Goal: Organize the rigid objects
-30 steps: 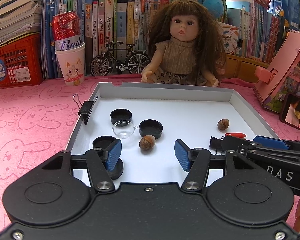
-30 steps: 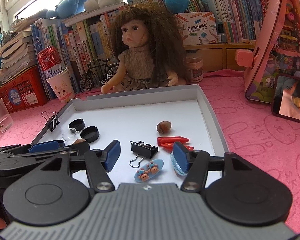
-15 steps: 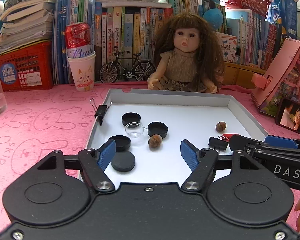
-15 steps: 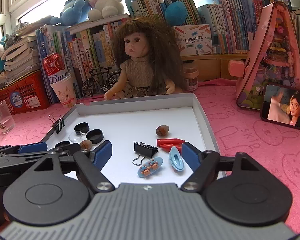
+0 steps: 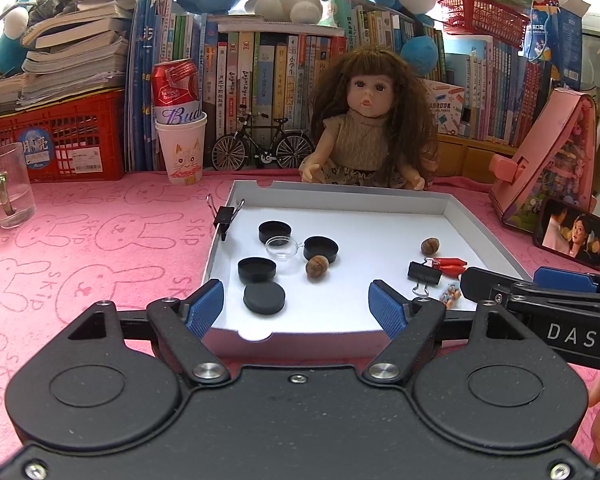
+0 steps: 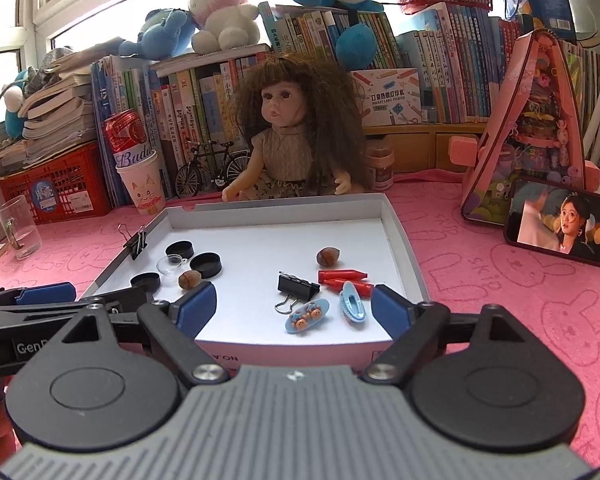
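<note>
Both jaws opening, nothing between. Left gripper (image 5: 296, 306): take disc (image 5: 264, 298) flat. Right gripper (image 6: 293, 306): take clip (image 6: 298, 286) singly.

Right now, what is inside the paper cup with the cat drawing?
A red drink can stands in the paper cup, its top sticking out. The can's lower part and the cup's bottom are hidden.

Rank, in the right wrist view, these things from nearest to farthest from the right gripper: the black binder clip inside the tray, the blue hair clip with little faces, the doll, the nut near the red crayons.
From the right gripper:
1. Blue hair clip, at the tray's near edge.
2. Black binder clip, just behind it.
3. Nut, mid-tray.
4. Doll, beyond the tray's far wall.
</note>
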Tool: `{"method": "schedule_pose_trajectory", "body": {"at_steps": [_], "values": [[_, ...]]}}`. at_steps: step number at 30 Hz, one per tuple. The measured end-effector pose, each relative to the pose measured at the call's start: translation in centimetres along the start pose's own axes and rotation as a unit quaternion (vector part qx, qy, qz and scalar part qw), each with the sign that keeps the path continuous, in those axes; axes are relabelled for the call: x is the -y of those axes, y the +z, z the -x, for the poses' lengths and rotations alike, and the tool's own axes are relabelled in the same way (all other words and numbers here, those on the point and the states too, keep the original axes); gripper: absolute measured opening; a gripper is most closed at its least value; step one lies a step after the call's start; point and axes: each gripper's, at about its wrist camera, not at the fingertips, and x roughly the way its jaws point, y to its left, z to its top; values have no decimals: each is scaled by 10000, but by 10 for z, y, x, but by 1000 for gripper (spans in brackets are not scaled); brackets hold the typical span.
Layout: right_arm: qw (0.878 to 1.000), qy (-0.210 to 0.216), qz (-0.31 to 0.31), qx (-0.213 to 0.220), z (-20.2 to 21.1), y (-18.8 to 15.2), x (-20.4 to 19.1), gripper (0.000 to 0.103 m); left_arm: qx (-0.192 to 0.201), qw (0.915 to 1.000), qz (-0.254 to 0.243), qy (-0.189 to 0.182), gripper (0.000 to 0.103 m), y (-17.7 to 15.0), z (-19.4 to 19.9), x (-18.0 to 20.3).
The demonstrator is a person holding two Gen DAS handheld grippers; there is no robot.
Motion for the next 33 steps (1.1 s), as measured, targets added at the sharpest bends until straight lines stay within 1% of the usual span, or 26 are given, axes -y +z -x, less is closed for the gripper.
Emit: {"method": "schedule_pose_trajectory", "body": {"at_steps": [12,18,33], "values": [[9999,-68,141,18,17,-15,-5,94,34,10000,-22,-33,82,-19,24,-8],[9998,-123,154,-30,21,-24,-5,95,14,10000,-76,18,82,-30,32,-11],[9987,-306,147,-376,17,-45,3,98,-216,9996,-160,127,83,-53,33,-12]]}}
